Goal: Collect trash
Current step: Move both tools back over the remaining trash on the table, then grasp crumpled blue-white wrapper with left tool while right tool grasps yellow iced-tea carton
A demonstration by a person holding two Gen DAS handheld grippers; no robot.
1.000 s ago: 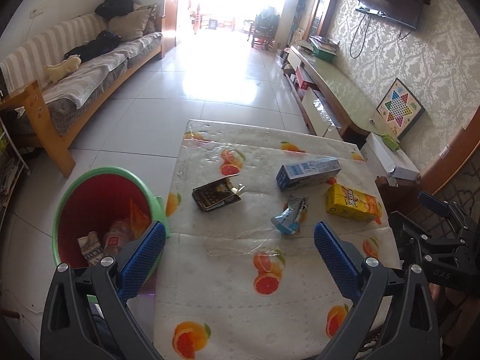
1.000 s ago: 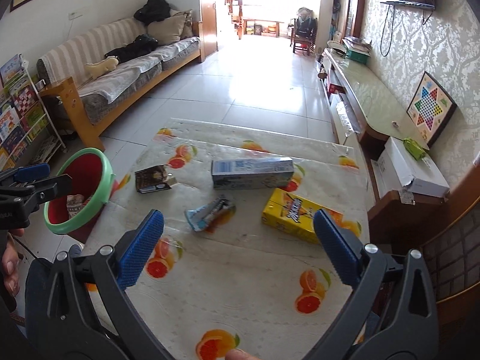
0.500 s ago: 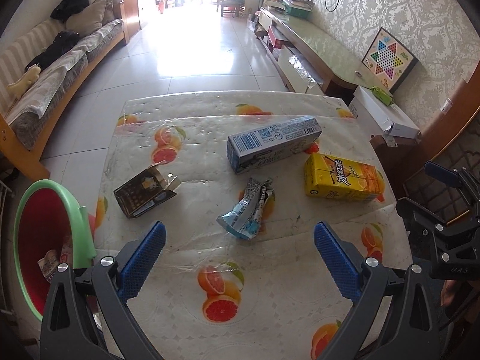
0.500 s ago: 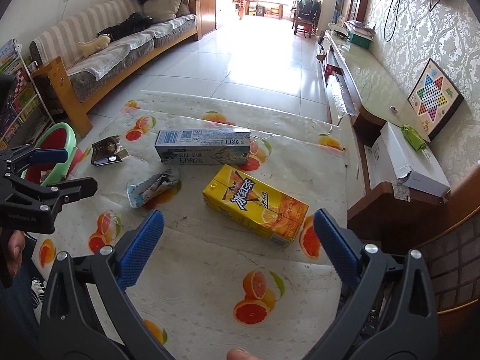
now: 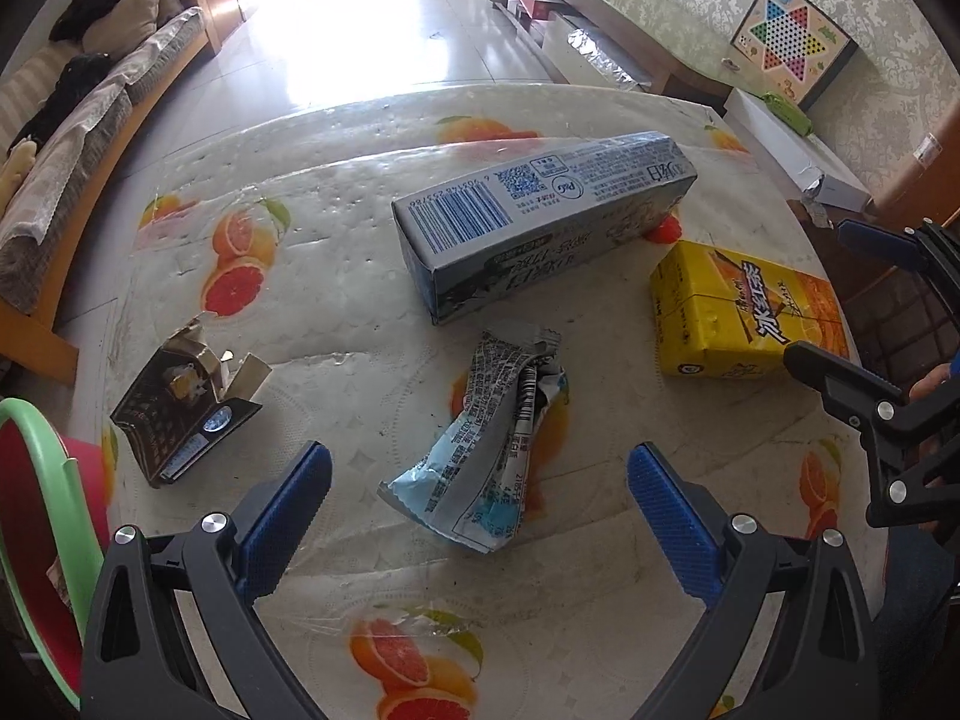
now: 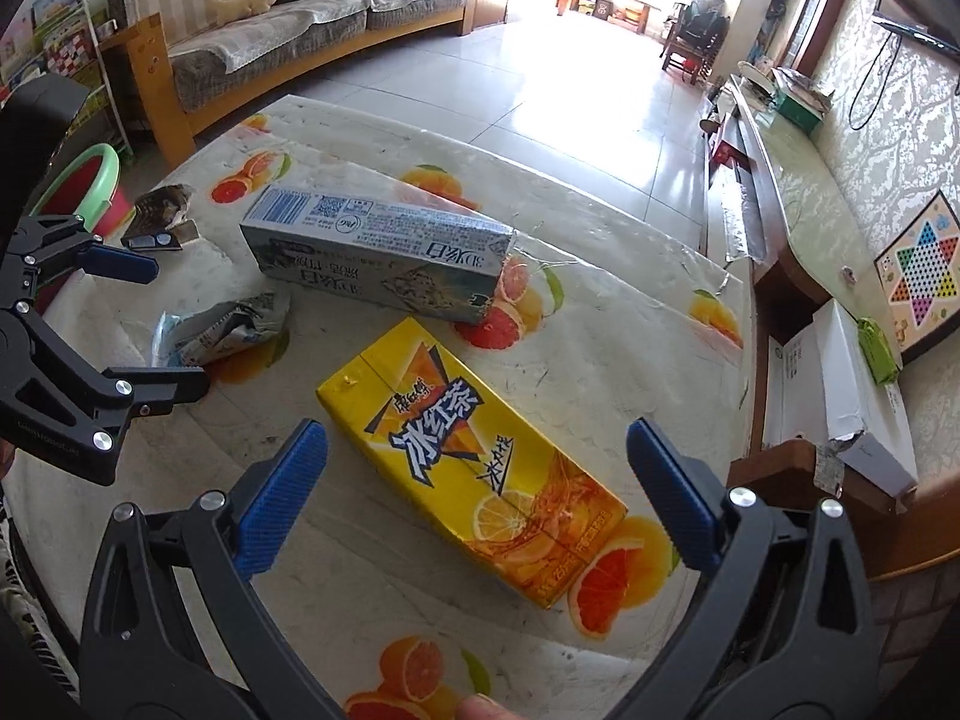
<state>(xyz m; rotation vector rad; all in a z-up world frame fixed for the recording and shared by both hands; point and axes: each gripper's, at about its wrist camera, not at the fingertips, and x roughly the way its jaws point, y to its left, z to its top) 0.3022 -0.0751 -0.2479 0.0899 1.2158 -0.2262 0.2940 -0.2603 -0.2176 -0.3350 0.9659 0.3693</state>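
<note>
Both jaws spread wide, nothing pinched. Left gripper (image 5: 479,507) is lined up on the crumpled wrapper (image 5: 486,450): wrapper lies flat on the table (image 5: 336,252), its near end between the two blue pads, the rest running ahead of them. Right gripper (image 6: 477,489) straddles the yellow drink carton (image 6: 474,462), which lies on its side, diagonal across the gap; near end between the pads, far end running ahead and to the left pad's side.

Beyond both: long blue-white box (image 5: 540,216) ahead of the jaws, just past the wrapper and the carton, close to the carton's far corner, contact unclear. Small dark torn box (image 5: 186,402) sits out past the left gripper's left pad. Red bin with green rim (image 5: 42,516) is further left, off the table edge, already holding some trash.

Risks, as I read it:
- Wrapper is thin and lying flat; pads closing above it would grab air, and pads dragging on the slick plastic table cover could bunch the cover instead.
- Carton is diagonal to the right jaw's closing line, so a squeeze may catch corners and twist it out, or shove it into the blue-white box.
- The two grippers are near each other; simultaneous moves toward the bin could clash.

Pose: both tools held low over the table, tilted down and forward. A fingertip (image 6: 483,708) shows at the bottom edge of the right view.
</note>
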